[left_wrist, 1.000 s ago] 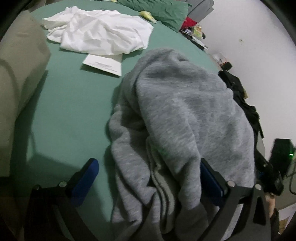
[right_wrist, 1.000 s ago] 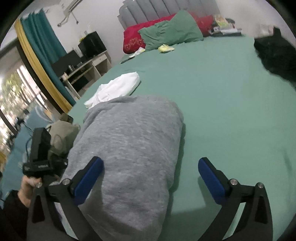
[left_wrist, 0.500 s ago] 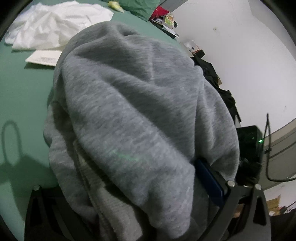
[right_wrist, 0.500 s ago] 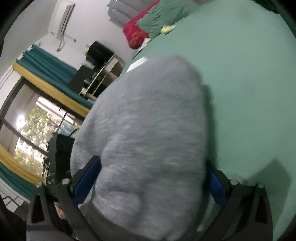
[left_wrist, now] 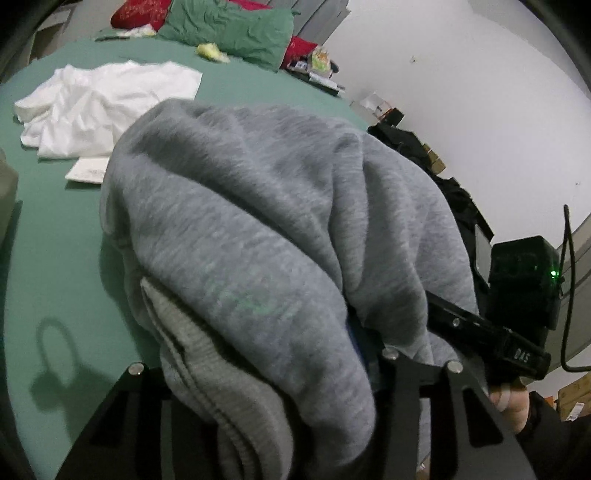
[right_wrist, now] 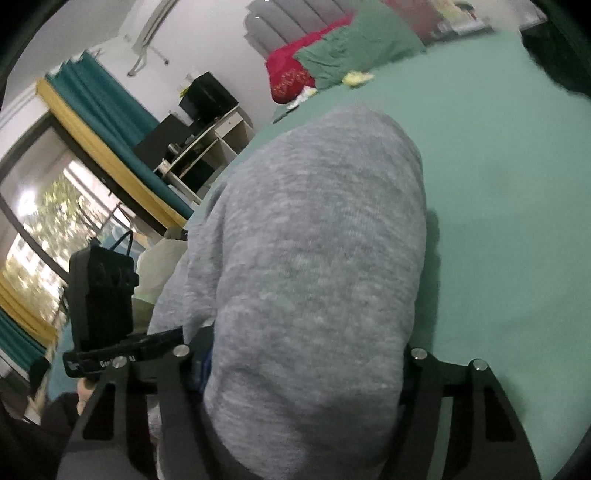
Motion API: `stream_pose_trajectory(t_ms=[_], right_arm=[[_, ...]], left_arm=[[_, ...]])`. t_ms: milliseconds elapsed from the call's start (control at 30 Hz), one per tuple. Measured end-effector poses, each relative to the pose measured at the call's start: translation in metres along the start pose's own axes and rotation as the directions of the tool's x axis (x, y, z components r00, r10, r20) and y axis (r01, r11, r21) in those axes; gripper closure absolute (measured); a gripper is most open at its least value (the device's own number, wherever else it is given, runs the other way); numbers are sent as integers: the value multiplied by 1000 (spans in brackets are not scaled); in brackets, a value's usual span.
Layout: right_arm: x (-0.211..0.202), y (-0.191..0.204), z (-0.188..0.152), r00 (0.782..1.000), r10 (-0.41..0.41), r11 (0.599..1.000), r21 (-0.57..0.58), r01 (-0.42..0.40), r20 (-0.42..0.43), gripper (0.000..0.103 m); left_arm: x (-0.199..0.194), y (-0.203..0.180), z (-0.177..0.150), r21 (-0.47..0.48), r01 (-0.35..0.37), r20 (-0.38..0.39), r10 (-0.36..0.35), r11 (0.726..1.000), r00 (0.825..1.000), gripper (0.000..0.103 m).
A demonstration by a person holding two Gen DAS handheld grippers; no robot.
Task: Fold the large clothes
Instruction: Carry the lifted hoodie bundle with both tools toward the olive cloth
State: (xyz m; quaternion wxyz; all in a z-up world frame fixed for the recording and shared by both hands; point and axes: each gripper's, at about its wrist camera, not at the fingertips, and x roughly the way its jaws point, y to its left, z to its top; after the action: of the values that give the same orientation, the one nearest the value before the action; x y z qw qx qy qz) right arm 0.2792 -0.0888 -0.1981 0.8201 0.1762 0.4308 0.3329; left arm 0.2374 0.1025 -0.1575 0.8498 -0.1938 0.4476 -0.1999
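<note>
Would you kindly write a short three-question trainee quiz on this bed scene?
1. True or false: the grey sweatshirt lies flat and fully spread on the green bed.
2. Which colour is the crumpled garment behind it: A white, B black, C red?
3. Fill in: fabric bunches between the fingers of the left claw and the ____ claw.

Key: 1 false; 2 A; 3 right.

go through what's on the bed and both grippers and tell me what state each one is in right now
Grey sweatshirt: bunched, draped over both grippers.
Left gripper: shut on the sweatshirt, fingertips hidden by fabric.
Right gripper: shut on the sweatshirt, fingertips hidden too.
White garment: crumpled, unfolded, lying on the bed.
Paper: flat, partly under the sweatshirt's edge.
Green pillow: rumpled, at the head.
</note>
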Motion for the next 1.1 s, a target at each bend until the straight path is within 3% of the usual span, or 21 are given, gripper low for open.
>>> stream_pose_trajectory(t_ms=[200,533,800,1100], right_arm=[[-33,15,1,999,-11,999,-51,13,43,40],[-71,37,-15,998,-9,995,-97,15,66,40],[-106,50,-25,996,31,992,-122,-20,87,40],[-134,82,-17,984,97,982,-174,-70,150,40]], left_arm=[[-23,-19,0,20,12,32,-12,1000,999,55],[-61,-37,-26,23,0,70,-1,1000,998,55],[-83,-52,-37,15,-11,111,9,1000,994,55],[-145,-74,-50,64,-48,193,35,997,981,55]])
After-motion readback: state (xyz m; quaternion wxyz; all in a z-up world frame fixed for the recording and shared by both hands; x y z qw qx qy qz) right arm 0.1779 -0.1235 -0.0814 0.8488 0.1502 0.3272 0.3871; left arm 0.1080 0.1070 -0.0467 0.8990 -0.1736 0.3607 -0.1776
